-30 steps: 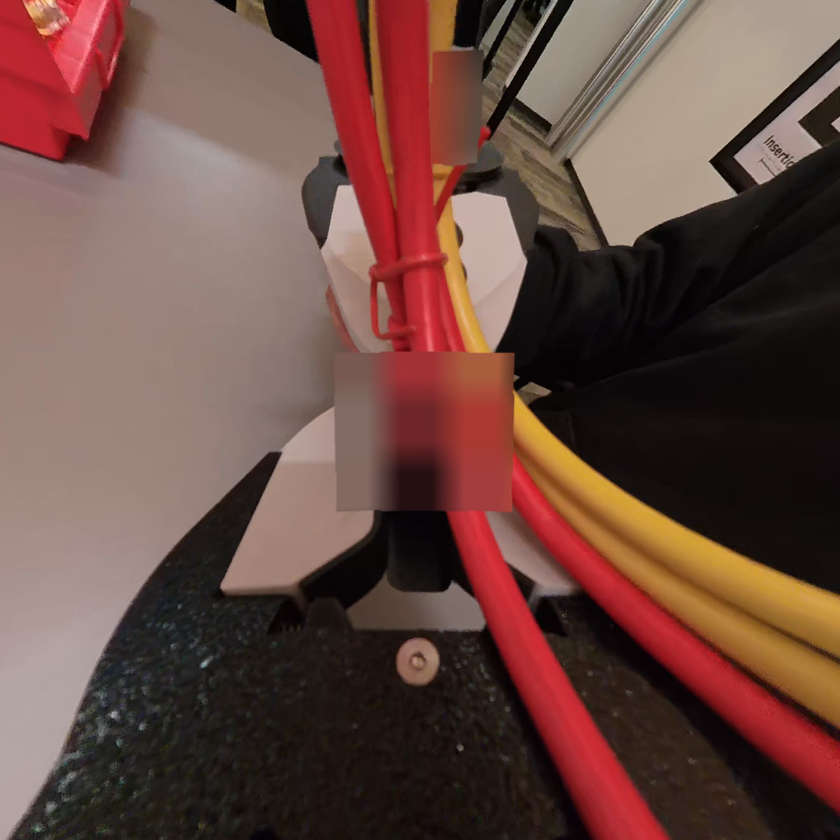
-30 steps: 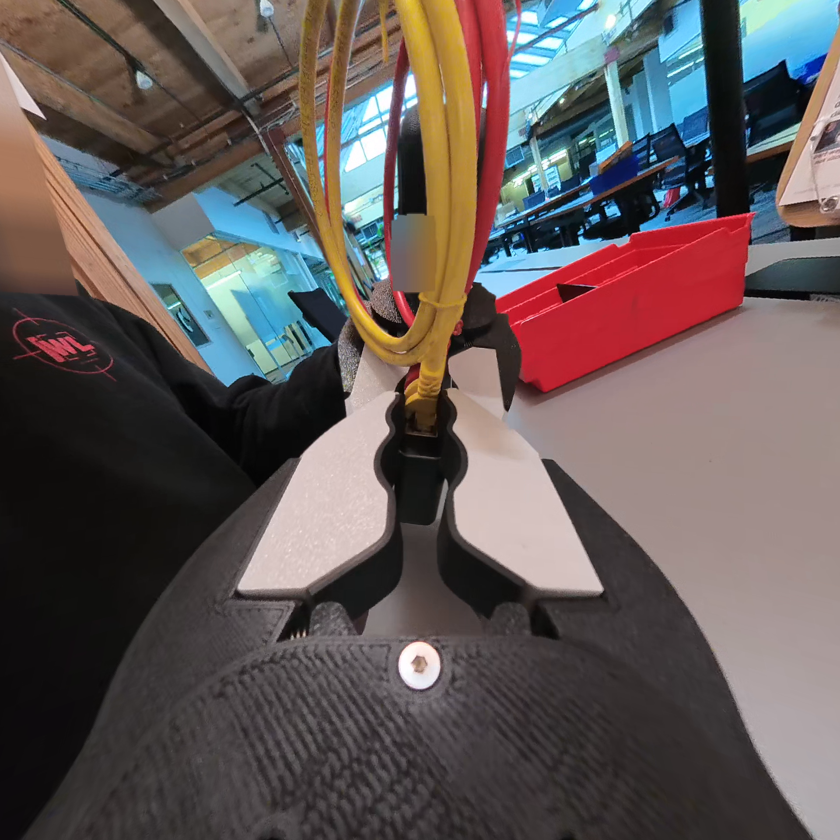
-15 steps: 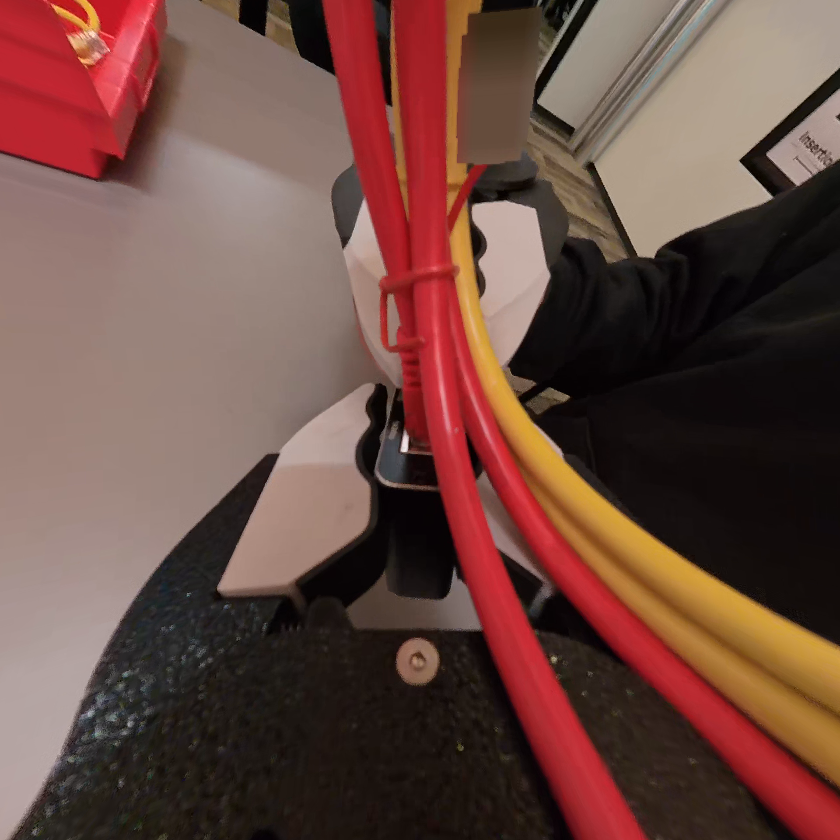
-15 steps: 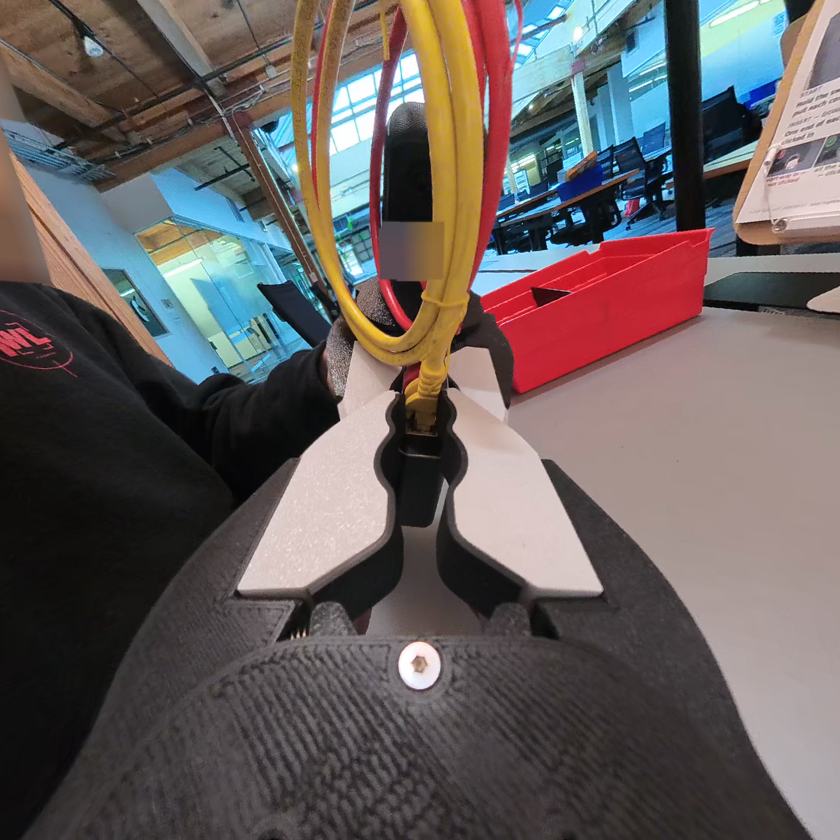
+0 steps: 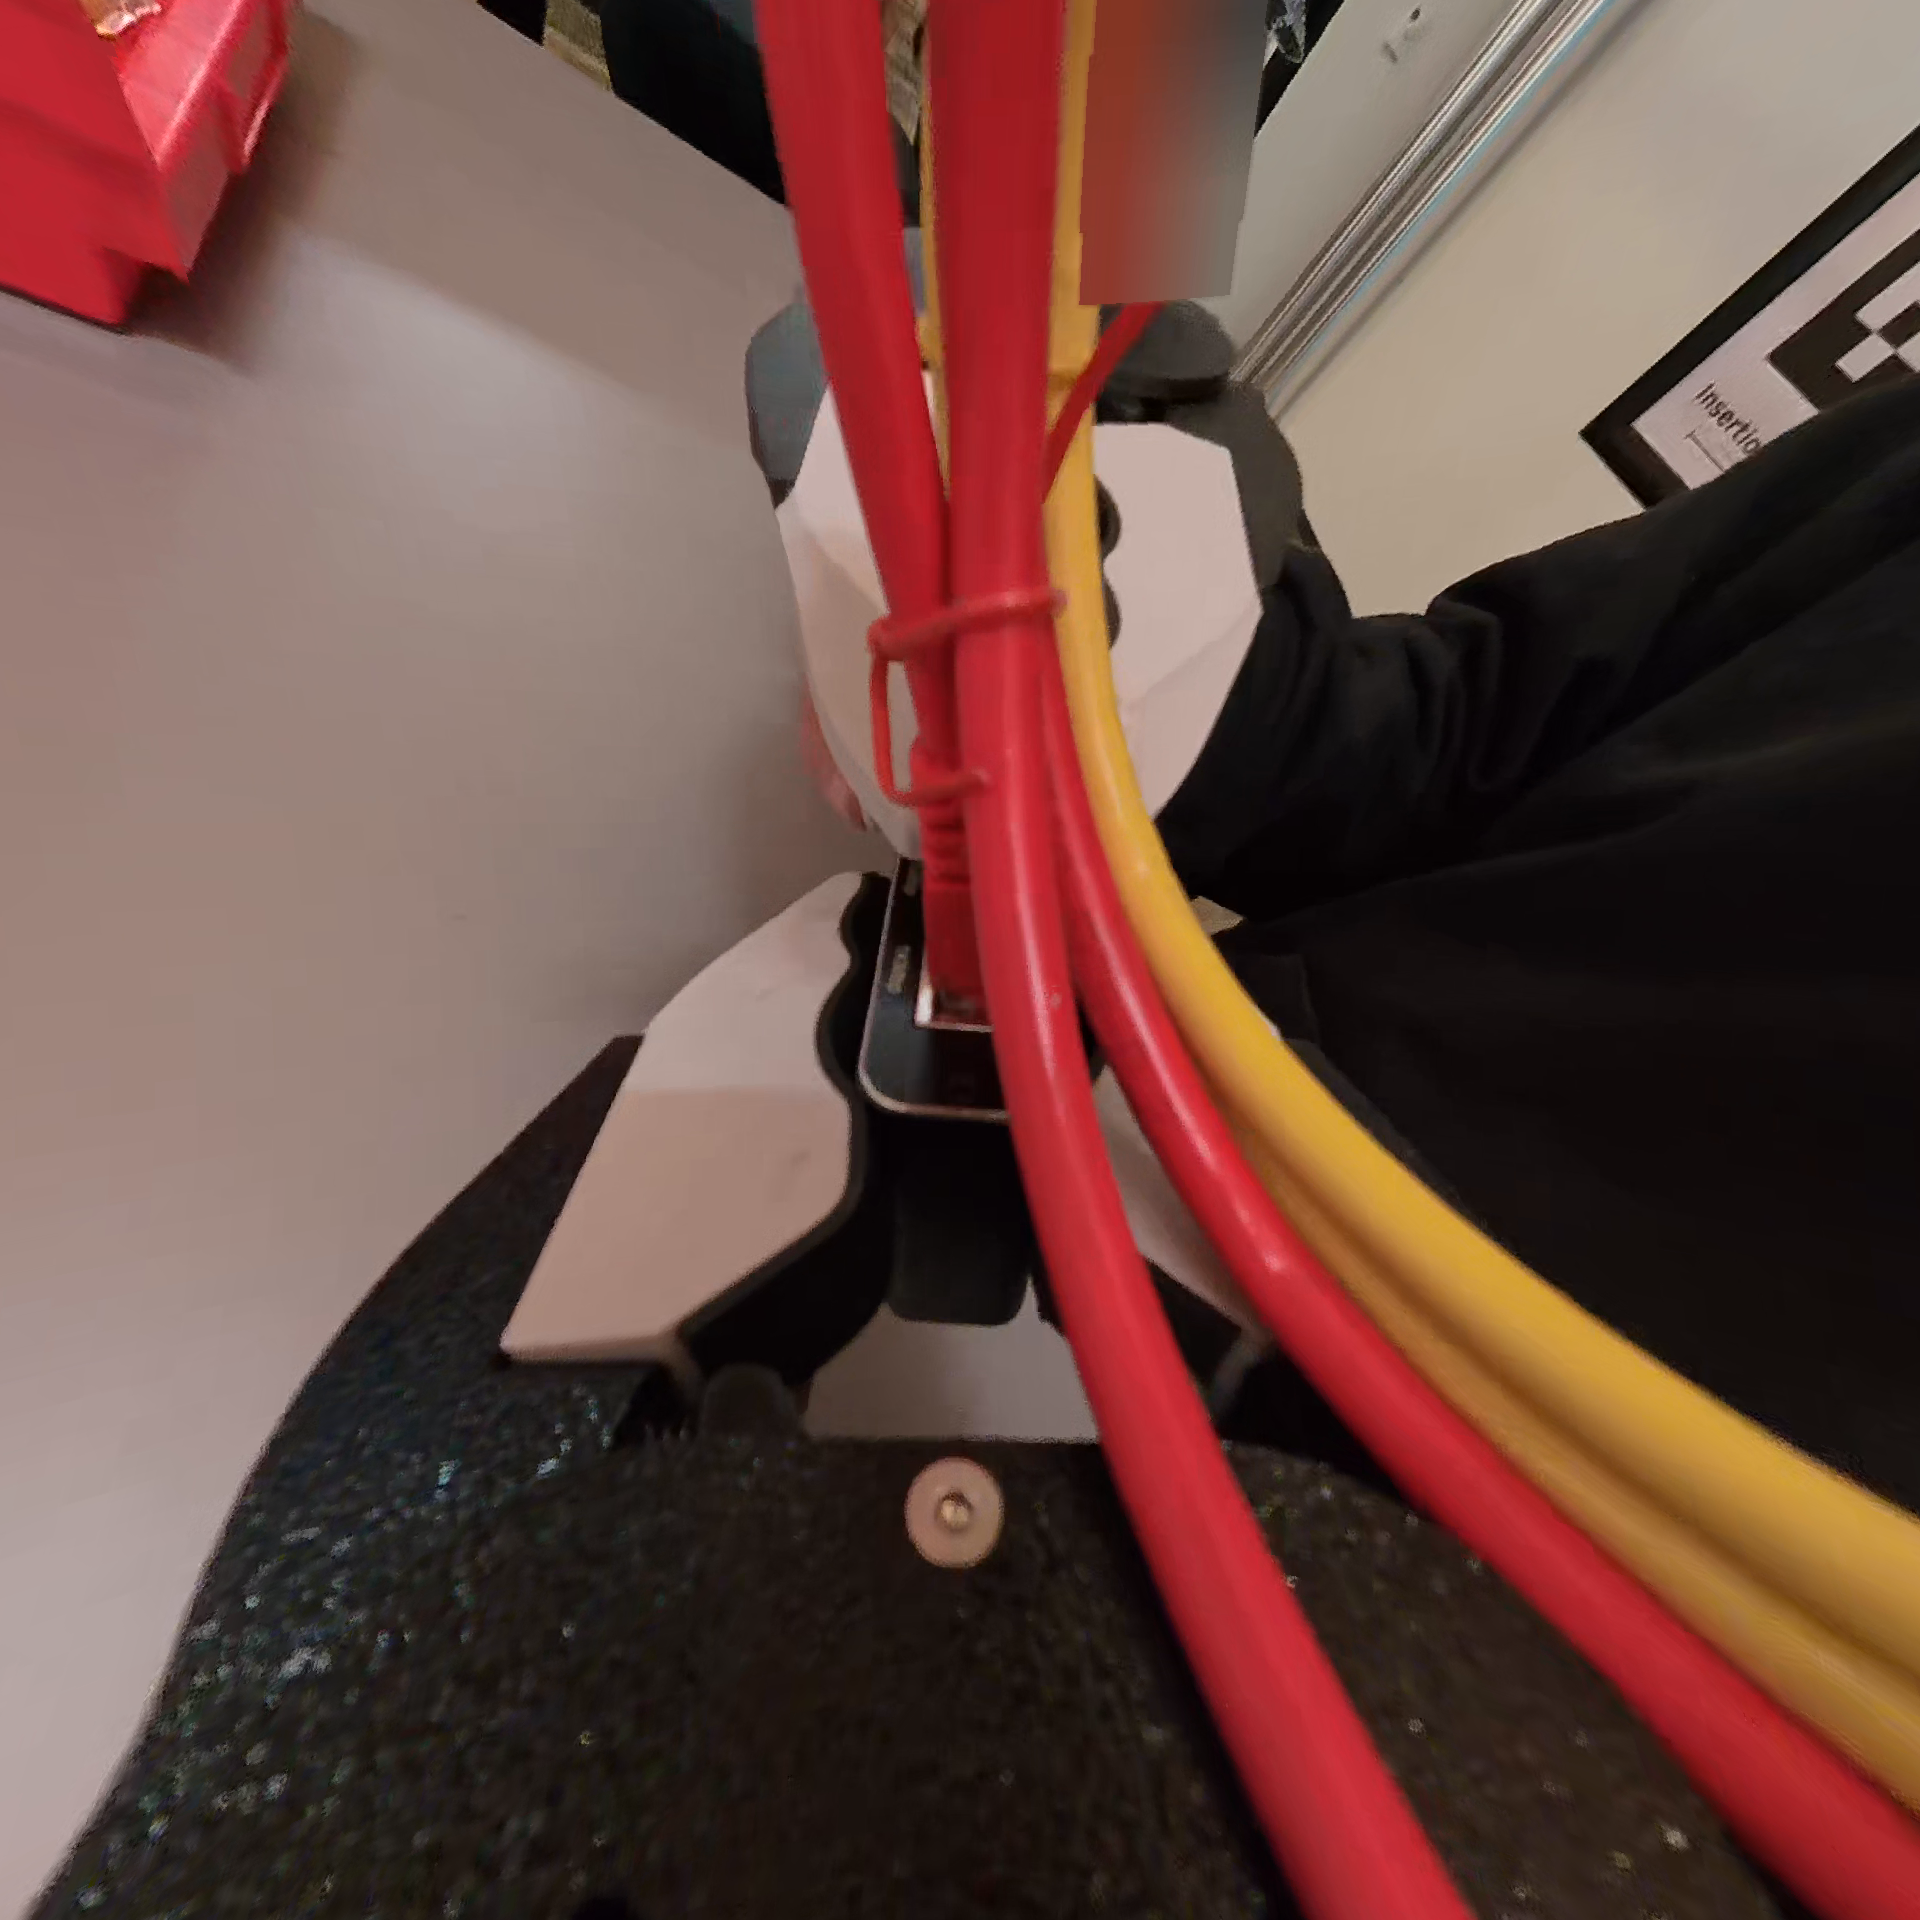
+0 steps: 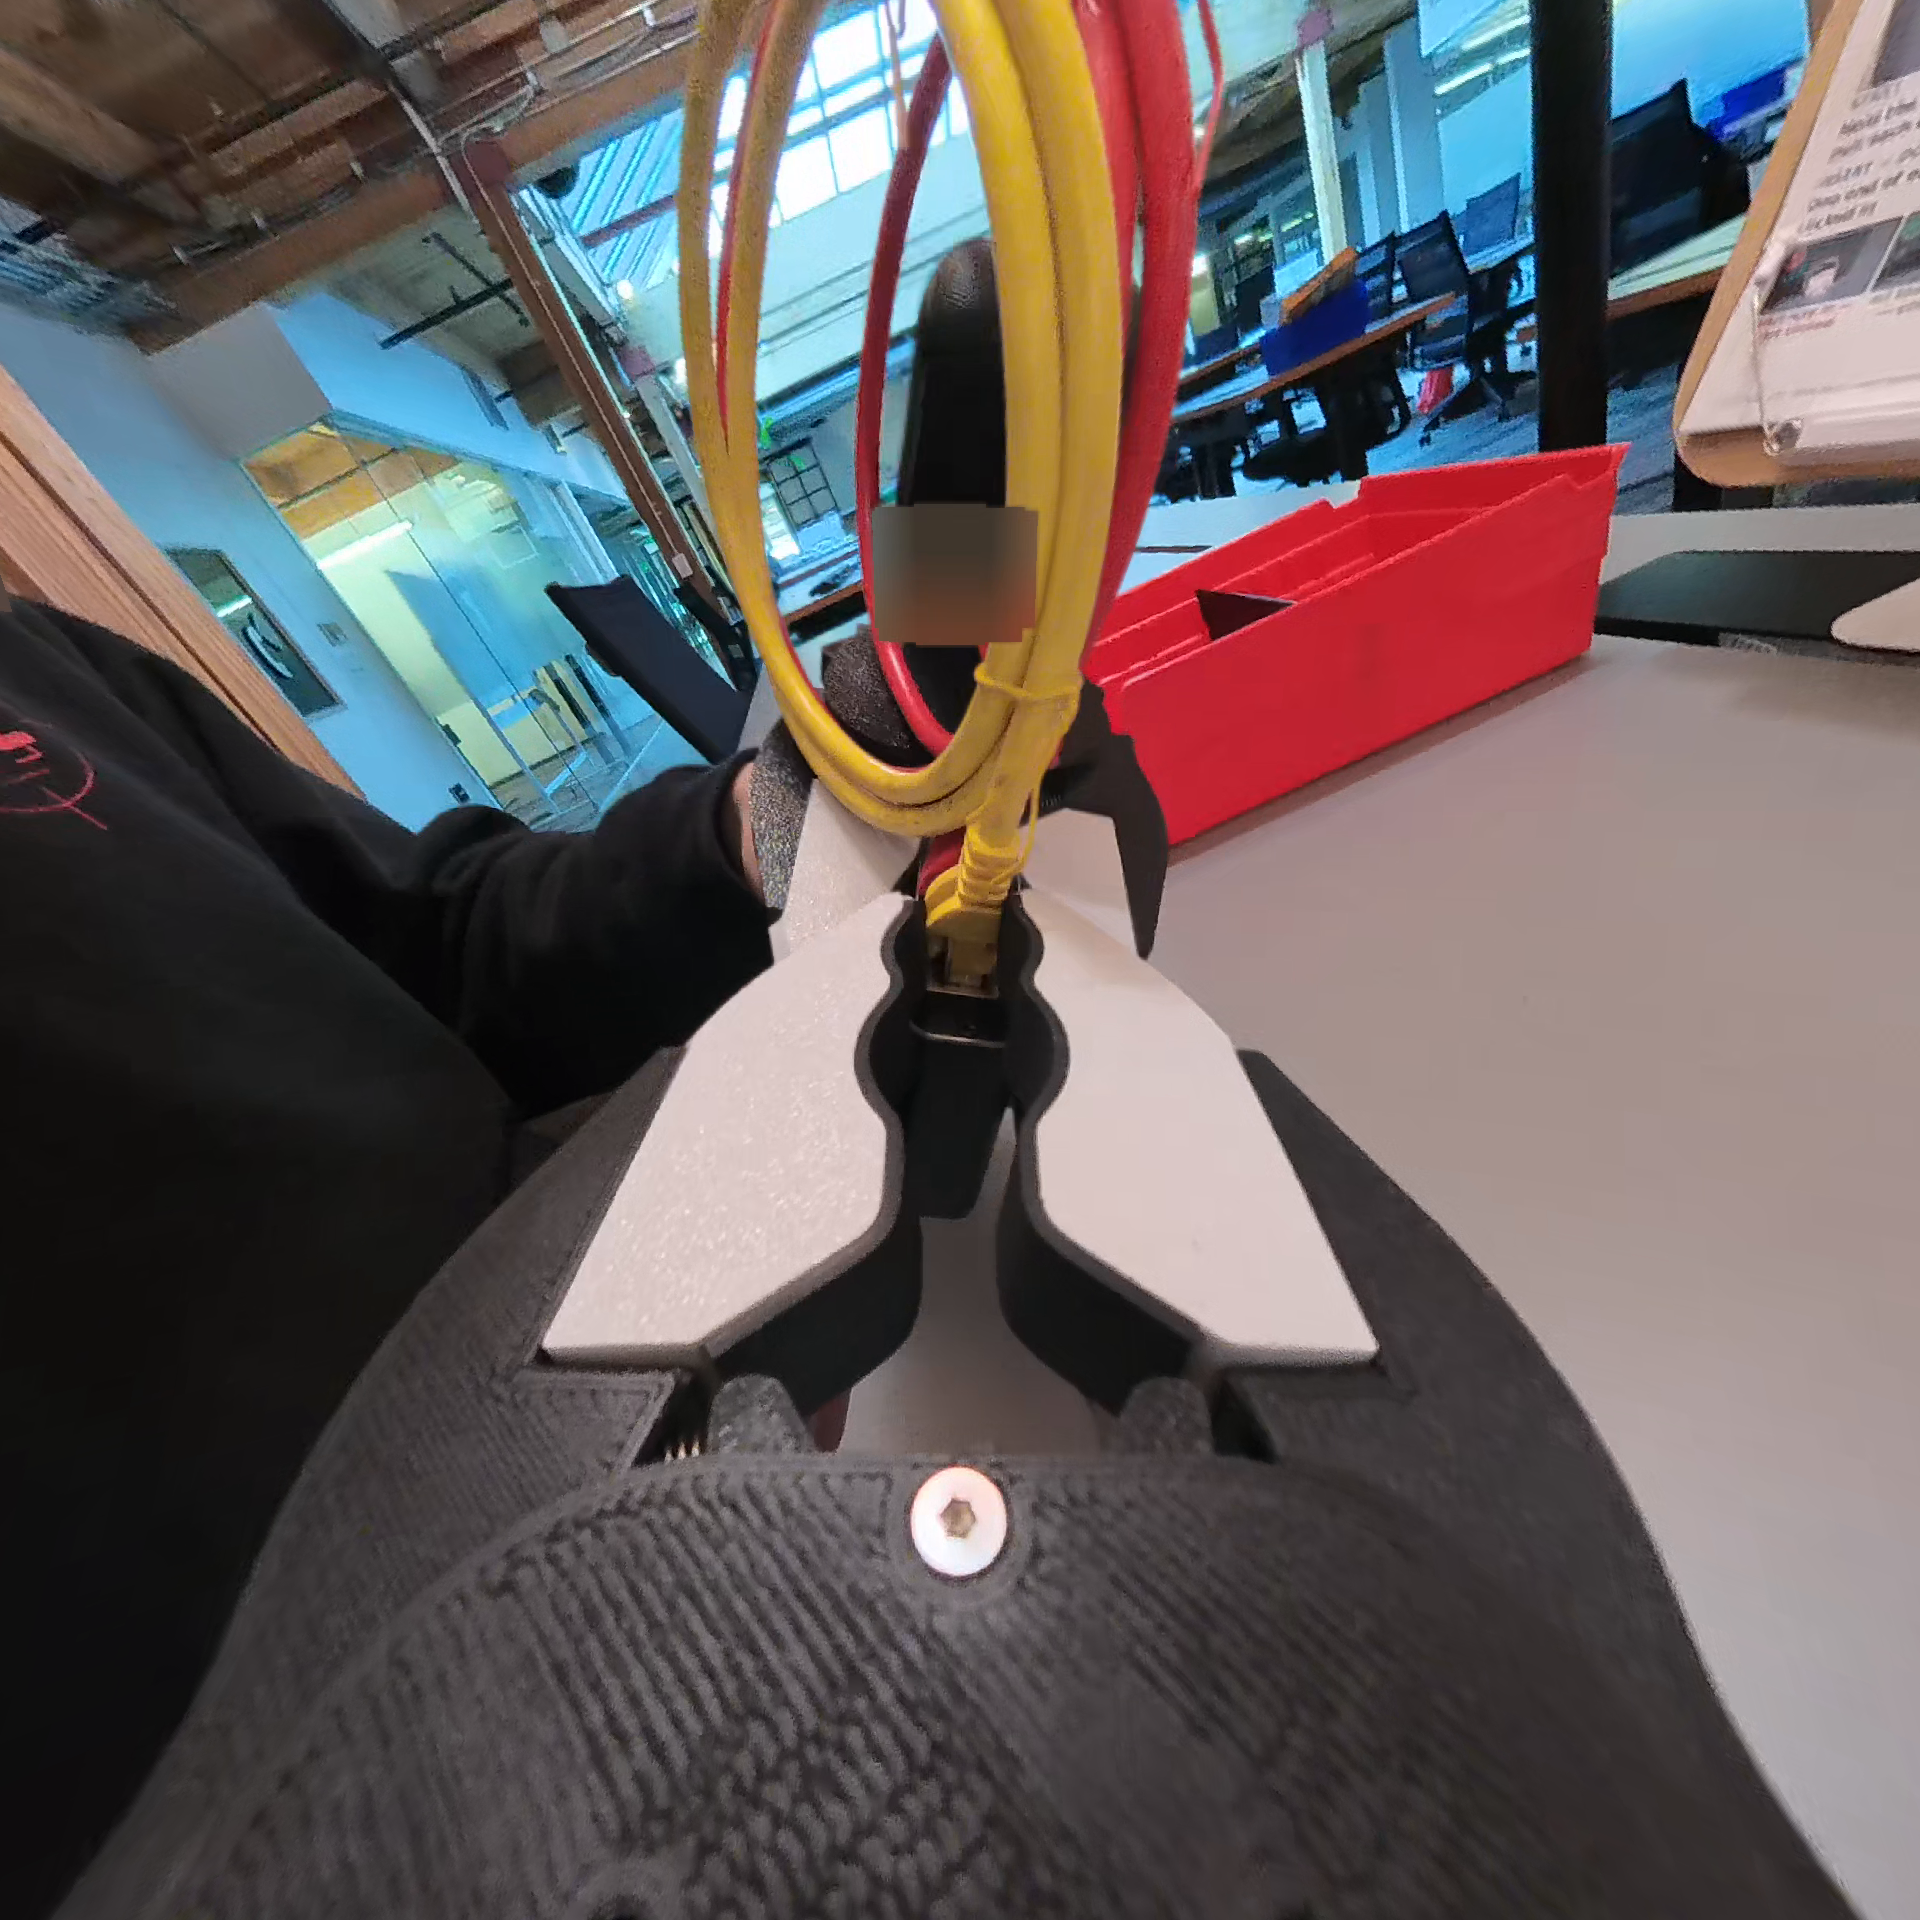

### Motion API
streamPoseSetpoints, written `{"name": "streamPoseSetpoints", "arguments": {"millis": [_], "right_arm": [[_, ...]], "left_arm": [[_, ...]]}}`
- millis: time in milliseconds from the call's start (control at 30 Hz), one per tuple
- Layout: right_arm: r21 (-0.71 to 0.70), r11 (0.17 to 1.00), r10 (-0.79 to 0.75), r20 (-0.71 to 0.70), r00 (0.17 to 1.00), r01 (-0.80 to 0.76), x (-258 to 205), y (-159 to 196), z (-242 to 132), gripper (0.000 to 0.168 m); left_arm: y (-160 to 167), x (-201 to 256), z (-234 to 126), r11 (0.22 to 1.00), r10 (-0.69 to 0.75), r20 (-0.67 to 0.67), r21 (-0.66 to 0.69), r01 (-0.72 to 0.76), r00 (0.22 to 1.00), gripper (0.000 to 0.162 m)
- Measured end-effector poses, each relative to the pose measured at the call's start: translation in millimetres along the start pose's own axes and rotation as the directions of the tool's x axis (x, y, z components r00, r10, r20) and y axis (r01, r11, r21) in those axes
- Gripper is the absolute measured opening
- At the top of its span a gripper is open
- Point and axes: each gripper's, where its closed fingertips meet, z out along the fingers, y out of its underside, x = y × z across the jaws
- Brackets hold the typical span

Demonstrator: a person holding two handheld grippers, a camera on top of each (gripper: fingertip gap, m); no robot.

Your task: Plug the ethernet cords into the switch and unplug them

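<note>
Switch (image 5: 925, 1049): your left gripper (image 5: 935, 997) and right gripper (image 6: 961, 987) stay clamped on opposite ends, lifted slightly since a second ago; red cord (image 5: 940, 862), yellow cord (image 6: 971, 914) seated, unplugging pending.

The switch (image 6: 951, 1049) sits between both grippers' jaws, above the desk (image 6: 1558, 987). Cords (image 5: 1039, 935) rise from its ports. A bin (image 6: 1351, 665) stands behind on the desk.

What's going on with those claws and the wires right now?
Both claws, left and right, shut on the black switch. Red cord and yellow cord plugged in. Loops hang over the claws.
</note>
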Motion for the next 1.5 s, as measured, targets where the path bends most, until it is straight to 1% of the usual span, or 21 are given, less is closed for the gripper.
{"name": "streamPoseSetpoints", "arguments": {"millis": [67,100,200,333,467,500,533,600,633,667,833,967,1067,1167,1200,1300,1400,1500], "right_arm": [[-0.017,1.000,-0.013,0.000,1.000,0.013,-0.2,-0.1,-0.2,0.014],[0.001,1.000,-0.011,0.009,1.000,0.011,-1.0,-2.6,-0.2,0.014],[-0.005,1.000,-0.022,0.005,1.000,0.022,-0.1,-3.1,-0.2,0.014],[-0.047,0.998,-0.044,-0.004,0.999,0.043,-0.5,-1.3,-0.1,0.014],[-0.072,0.995,-0.075,-0.019,0.997,0.074,0.5,-4.0,0.7,0.015],[-0.092,0.992,-0.083,-0.023,0.996,0.080,1.2,-2.7,1.1,0.015],[-0.093,0.992,-0.088,-0.019,0.996,0.086,0.1,-3.5,1.6,0.014],[-0.108,0.989,-0.102,-0.018,0.995,0.099,-0.8,-3.6,1.8,0.015],[-0.111,0.989,-0.102,-0.018,0.995,0.100,-0.2,-3.8,1.8,0.015],[-0.095,0.991,-0.091,-0.009,0.996,0.090,-1.8,-5.7,2.1,0.014],[-0.128,0.985,-0.121,-0.018,0.992,0.118,-1.4,-4.1,1.5,0.015],[-0.115,0.988,-0.104,-0.017,0.994,0.102,-0.5,-5.3,1.1,0.015],[-0.107,0.992,-0.073,-0.014,0.997,0.071,0.1,-0.2,3.1,0.015],[-0.071,0.997,-0.024,0.006,1.000,0.024,-0.1,0.8,5.3,0.015],[-0.072,0.997,-0.007,0.013,1.000,0.008,0.9,2.6,5.5,0.015],[-0.028,0.999,0.025,0.023,0.999,-0.024,0.2,1.2,6.7,0.014],[-0.004,0.999,0.040,0.031,0.999,-0.040,-0.3,0.4,7.3,0.015],[0.002,0.999,0.042,0.028,0.999,-0.042,-1.2,1.8,7.2,0.015]], "left_arm": [[-0.2,0.0,-0.1,1.000,0.010,0.010,-0.002,-0.010,1.000,0.029],[-1.9,0.8,-0.3,1.000,0.008,0.002,0.007,-0.008,1.000,0.029],[-2.4,0.1,-0.6,1.000,0.014,0.004,0.007,-0.014,1.000,0.029],[-0.3,-0.9,-0.7,1.000,0.029,0.017,-0.007,-0.028,0.999,0.029],[-3.3,0.0,-1.9,1.000,0.019,0.002,0.014,-0.019,1.000,0.029],[-2.7,-0.3,-2.2,1.000,0.019,0.000,0.015,-0.019,1.000,0.018],[-3.2,1.2,-2.5,1.000,0.019,-0.010,0.024,-0.019,1.000,0.017],[-3.3,2.1,-2.6,0.999,0.019,-0.014,0.031,-0.018,1.000,0.017],[-4.1,2.7,-2.5,0.999,0.015,-0.020,0.040,-0.014,1.000,0.019],[-5.1,4.1,-2.8,0.999,0.010,-0.031,0.048,-0.009,0.999,0.018],[-4.4,4.1,-2.8,0.999,0.007,-0.025,0.039,-0.006,1.000,0.018],[-5.5,3.1,-2.4,0.999,0.008,-0.027,0.044,-0.007,1.000,0.017],[-0.2,-0.9,-4.3,0.999,0.031,0.001,0.016,-0.031,1.000,0.017],[0.7,-0.6,-5.8,0.999,0.019,-0.013,0.025,-0.019,1.000,0.017],[1.8,-1.6,-5.7,1.000,0.009,-0.010,0.022,-0.009,1.000,0.028],[0.0,-0.5,-7.6,0.999,-0.001,-0.009,0.032,0.001,1.000,0.028],[-1.2,0.6,-8.3,0.999,-0.007,-0.016,0.049,0.008,1.000,0.028],[0.7,0.1,-8.0,0.999,0.002,-0.002,0.037,-0.002,1.000,0.028]]}}
